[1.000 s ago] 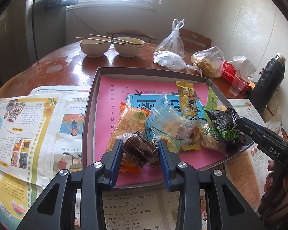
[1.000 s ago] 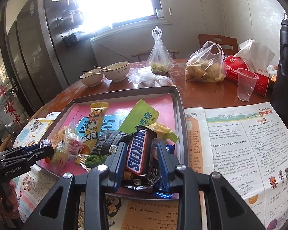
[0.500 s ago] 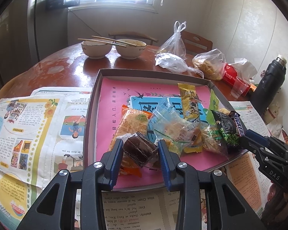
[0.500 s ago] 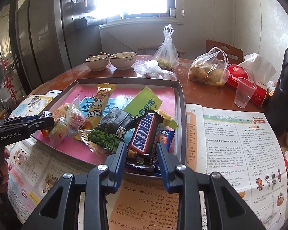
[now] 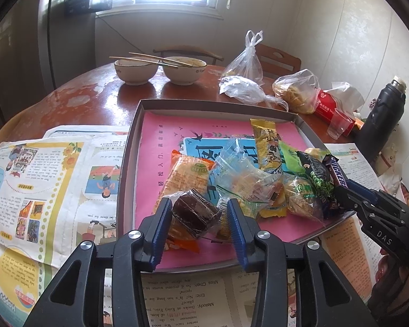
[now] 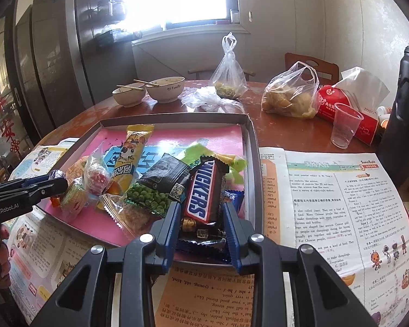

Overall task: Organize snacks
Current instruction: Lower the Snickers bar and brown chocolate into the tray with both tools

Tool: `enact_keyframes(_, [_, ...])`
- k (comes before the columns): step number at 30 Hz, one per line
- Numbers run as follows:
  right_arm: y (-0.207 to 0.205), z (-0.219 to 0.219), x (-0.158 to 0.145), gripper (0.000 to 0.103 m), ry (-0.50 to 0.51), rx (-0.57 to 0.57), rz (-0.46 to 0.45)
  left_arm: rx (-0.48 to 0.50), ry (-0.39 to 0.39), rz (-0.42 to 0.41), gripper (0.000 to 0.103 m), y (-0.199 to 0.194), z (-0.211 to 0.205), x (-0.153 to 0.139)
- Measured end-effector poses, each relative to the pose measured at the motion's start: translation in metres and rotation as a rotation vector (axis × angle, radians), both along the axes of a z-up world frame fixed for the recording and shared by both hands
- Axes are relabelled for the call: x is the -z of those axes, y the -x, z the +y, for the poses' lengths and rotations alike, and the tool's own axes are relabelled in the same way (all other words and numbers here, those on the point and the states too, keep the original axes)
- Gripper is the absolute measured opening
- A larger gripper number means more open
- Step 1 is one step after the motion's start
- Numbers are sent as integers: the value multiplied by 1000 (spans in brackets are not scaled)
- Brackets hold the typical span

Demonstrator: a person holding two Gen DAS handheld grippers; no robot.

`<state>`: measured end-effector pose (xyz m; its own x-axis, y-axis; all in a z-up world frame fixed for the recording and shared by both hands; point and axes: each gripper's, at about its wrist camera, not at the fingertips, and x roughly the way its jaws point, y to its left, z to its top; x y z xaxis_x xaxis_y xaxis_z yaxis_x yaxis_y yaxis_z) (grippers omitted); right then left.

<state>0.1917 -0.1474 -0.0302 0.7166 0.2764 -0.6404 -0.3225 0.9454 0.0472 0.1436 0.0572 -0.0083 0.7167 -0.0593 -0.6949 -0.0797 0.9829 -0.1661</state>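
Status: early, imo. Both grippers have a snack each, nothing sorted out yet that I can see.

L gripper (image 5: 196, 214): fingers narrowed around a dark brown cake (image 5: 195, 213) in clear wrap. Looks pinched, wrap touching both pads, held just above the near-left part of the tray (image 5: 128, 163). Orange cracker pack (image 5: 184, 177) lies right under/behind it.

R gripper (image 6: 201, 214): closed partway on the Snickers bar (image 6: 203, 190), bar standing tilted up between the pads, over the near-right corner of the tray. Dark + blue wrappers (image 6: 201, 241) sit under it; can't tell if they're caught in the grip too.

Rest of the snacks are one heap in the near half of the tray:
- green pea pack (image 6: 156, 185), just left of the Snickers
- yellow bar (image 6: 132, 155), mid tray, pointing far
- clear bags w/ candies (image 6: 95, 175), left of that
- lime green pack (image 6: 201, 154), behind the Snickers

Far half of the tray bare pink liner. Newspaper (image 6: 338, 207) both sides of the tray, no snacks on it so far.

Left to do: basically everything. Two held items need a spot, then the pile needs separating. No obvious target container or groups in view, so can't tell where things are meant to end up. Bowls (image 5: 161, 69), plastic bags (image 5: 295, 91), cup (image 5: 340, 122), flask (image 5: 381, 120) at the far side of the table, not involved afaict.
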Motion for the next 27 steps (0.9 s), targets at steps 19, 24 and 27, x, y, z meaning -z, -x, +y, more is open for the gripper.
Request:
enact_keyframes(19, [11,-4,-19,43,-30,14,-43,-19,-24,-25,64,10,-2,-13])
enact_keyframes(24, [13,-5,-23,48,-35,25,-57,-28,-31,-32,67,12,-1,-16])
enact_keyframes(27, [14,-5,-25,50,-38,28,-59,-31,-30,-32,67,13,0,-17])
